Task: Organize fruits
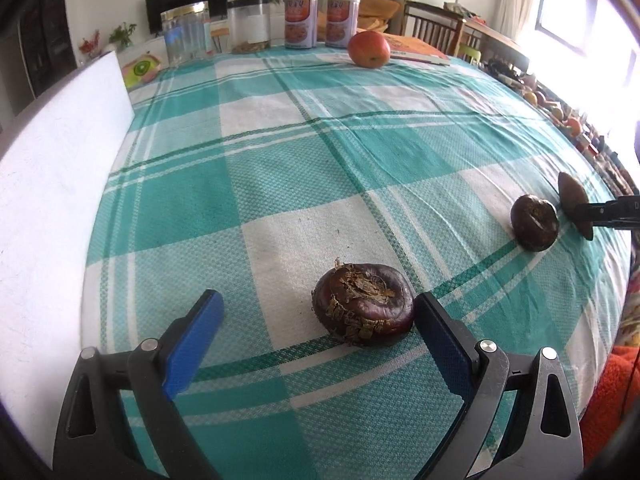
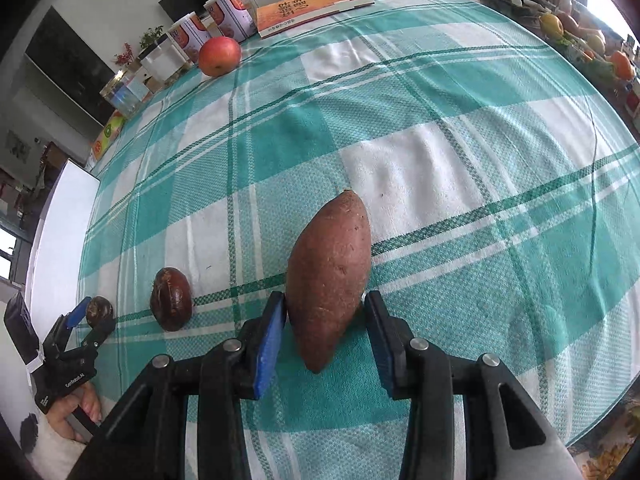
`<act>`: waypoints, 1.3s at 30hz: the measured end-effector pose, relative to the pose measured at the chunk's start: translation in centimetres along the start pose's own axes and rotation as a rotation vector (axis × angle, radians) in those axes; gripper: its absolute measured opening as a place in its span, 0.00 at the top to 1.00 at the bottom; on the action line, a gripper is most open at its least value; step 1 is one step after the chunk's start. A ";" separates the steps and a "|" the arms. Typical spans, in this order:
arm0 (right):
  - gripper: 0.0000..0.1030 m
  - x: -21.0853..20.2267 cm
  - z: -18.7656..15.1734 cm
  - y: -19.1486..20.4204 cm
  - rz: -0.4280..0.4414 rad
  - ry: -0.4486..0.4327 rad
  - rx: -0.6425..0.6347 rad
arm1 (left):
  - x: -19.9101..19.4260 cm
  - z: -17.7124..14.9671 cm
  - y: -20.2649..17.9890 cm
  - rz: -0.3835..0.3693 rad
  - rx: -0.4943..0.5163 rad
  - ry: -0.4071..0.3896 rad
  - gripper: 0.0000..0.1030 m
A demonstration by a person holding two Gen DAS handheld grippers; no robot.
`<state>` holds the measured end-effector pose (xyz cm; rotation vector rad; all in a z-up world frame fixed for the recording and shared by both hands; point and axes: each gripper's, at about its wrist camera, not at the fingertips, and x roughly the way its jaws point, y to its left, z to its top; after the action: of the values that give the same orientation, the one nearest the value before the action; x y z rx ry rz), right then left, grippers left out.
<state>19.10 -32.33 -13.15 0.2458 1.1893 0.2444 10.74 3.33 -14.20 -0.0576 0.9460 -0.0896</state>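
A dark flaky water chestnut point(image 1: 363, 304) lies on the checked tablecloth between the jaws of my open left gripper point(image 1: 318, 310), touching the right finger point(image 1: 436, 328). A second dark chestnut point(image 1: 535, 222) lies further right; it also shows in the right wrist view point(image 2: 171, 298). My right gripper point(image 2: 325, 312) is closed around a reddish sweet potato point(image 2: 330, 276) resting on the cloth. It is also seen in the left wrist view point(image 1: 570, 200). A red apple point(image 1: 369, 49) sits at the far side, also in the right wrist view point(image 2: 219, 56).
Two cans point(image 1: 301, 21), clear jars point(image 1: 186, 36) and a book point(image 2: 312, 8) line the table's far edge. A white board point(image 1: 60, 168) stands at the left. More fruit point(image 2: 592, 40) lies beyond the table on the right.
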 end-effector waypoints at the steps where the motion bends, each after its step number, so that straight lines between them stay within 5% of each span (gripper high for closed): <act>1: 0.51 -0.6 0.0 -0.7 0.031 -0.008 0.040 | -0.4 -0.1 0.3 -0.022 -0.013 0.010 0.06; 3: 0.39 -1.7 0.4 -1.6 0.053 -0.031 0.088 | -1.2 -0.2 0.8 -0.048 -0.026 0.008 0.06; 8: 0.39 -2.3 1.8 -1.0 0.054 -0.010 0.111 | -1.8 -0.1 0.5 -0.079 -0.016 0.019 0.07; 17: 0.41 1.3 2.2 0.5 -0.074 0.039 0.130 | -0.7 0.9 -1.3 -0.047 0.034 0.021 0.08; 19: 0.61 1.3 2.1 0.6 -0.076 0.043 0.118 | -0.5 0.9 -1.5 -0.036 0.041 0.019 0.21; 20: 0.61 1.1 1.9 0.6 -0.081 0.044 0.113 | -0.4 0.9 -1.6 -0.041 0.042 0.029 0.55; 25: 0.61 -1.3 0.7 0.9 -0.065 -0.015 0.099 | -1.5 0.5 -1.1 -0.083 -0.004 0.018 0.54; 29: 0.61 -3.1 -1.1 2.7 -0.103 -0.050 0.034 | -4.9 0.0 -0.6 -0.197 -0.073 0.002 0.55; 31: 0.61 -3.7 -2.3 4.0 -0.038 -0.042 0.024 | -7.0 -0.5 -0.6 -0.275 -0.097 0.005 0.55; 35: 0.61 -3.2 -5.2 9.1 0.261 0.053 0.035 | -11.4 -2.1 0.3 -0.393 -0.127 0.020 0.55; 39: 0.61 -2.3 -7.8 18.2 0.373 0.130 -0.119 | -16.6 -3.3 4.2 -0.433 -0.191 -0.018 0.55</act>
<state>9.91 -15.34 -8.11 0.3515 1.2471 0.6634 -1.38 9.16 -3.07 -0.4389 0.9098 -0.3977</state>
